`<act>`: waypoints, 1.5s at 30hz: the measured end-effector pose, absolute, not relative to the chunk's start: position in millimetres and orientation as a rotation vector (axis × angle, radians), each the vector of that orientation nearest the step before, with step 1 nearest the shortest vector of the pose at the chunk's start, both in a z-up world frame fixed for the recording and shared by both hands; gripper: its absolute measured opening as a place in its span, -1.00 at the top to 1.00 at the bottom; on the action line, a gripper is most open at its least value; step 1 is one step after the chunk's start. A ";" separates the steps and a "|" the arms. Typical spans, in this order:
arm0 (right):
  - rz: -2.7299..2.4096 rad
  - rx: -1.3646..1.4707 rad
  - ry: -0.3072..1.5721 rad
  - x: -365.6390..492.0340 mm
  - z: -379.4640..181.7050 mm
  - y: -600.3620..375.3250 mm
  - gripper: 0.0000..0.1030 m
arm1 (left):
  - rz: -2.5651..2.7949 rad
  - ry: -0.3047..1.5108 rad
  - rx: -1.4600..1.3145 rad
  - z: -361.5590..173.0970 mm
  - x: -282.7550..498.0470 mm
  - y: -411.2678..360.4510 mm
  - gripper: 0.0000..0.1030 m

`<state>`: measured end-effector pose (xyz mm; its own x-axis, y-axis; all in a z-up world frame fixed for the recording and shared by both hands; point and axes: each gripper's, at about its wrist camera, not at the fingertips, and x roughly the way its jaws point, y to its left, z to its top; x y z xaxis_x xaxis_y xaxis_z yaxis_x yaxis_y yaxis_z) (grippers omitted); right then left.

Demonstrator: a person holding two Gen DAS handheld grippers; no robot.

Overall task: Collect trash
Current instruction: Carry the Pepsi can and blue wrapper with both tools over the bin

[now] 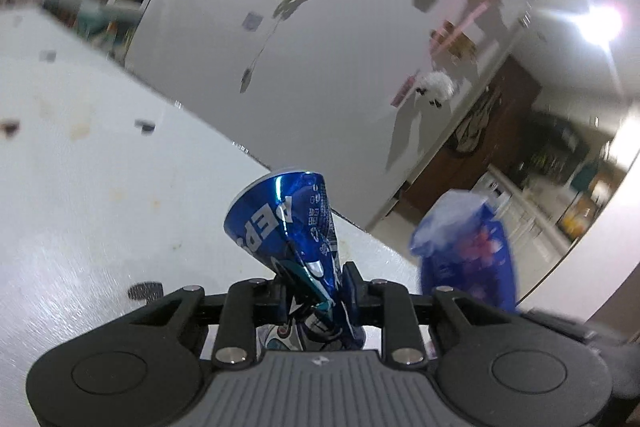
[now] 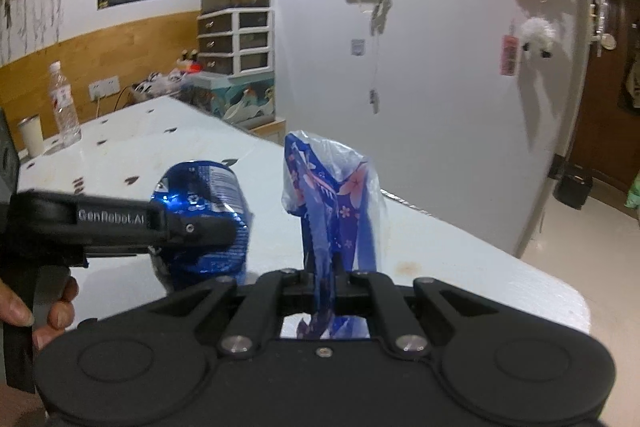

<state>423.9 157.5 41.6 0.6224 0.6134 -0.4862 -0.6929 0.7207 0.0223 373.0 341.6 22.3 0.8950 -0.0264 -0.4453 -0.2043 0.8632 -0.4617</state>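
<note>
Left tongs [image 1: 316,291] clamped on crushed blue can [image 1: 288,223], right tongs [image 2: 320,279] pinching blue flowery wrapper [image 2: 332,203]; both lifted over white table [image 2: 460,247]; water bottle [image 2: 62,103] far left; carrying stage probably, needs a bin next, none visible.

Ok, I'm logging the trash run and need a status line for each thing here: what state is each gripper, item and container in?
Left gripper: shut on the crushed blue can.
Crushed blue can: dented, held above the table.
Right gripper: shut on the blue wrapper.
Blue wrapper: crumpled, held upright.
Water bottle: upright on the white table, capped.
White cup: upright beside the bottle.
</note>
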 end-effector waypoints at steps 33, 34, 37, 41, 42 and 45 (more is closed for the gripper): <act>0.496 -0.058 0.370 354.5 67.5 -34.0 0.91 | -0.056 0.439 -0.132 61.0 343.6 160.6 0.50; 0.486 -0.059 0.372 352.6 66.2 -42.4 0.91 | -0.066 0.442 -0.129 60.3 343.8 153.6 0.50; 0.457 -0.052 0.374 347.7 62.9 -64.2 0.91 | -0.097 0.451 -0.118 57.2 344.2 130.6 0.50; 0.416 -0.046 0.381 340.8 56.2 -93.9 0.91 | -0.130 0.464 -0.107 52.7 344.3 103.4 0.50; 0.405 -0.042 0.385 339.0 53.8 -101.5 0.91 | -0.137 0.466 -0.105 51.3 344.2 97.5 0.50; 0.379 -0.030 0.394 334.4 46.6 -122.2 0.91 | -0.161 0.477 -0.092 46.4 343.0 79.0 0.50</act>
<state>334.4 -122.2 46.6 0.8546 0.3544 -0.3797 -0.3658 0.9296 0.0444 343.0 79.0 46.4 0.8759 -0.1755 -0.4494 0.1327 0.9832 -0.1253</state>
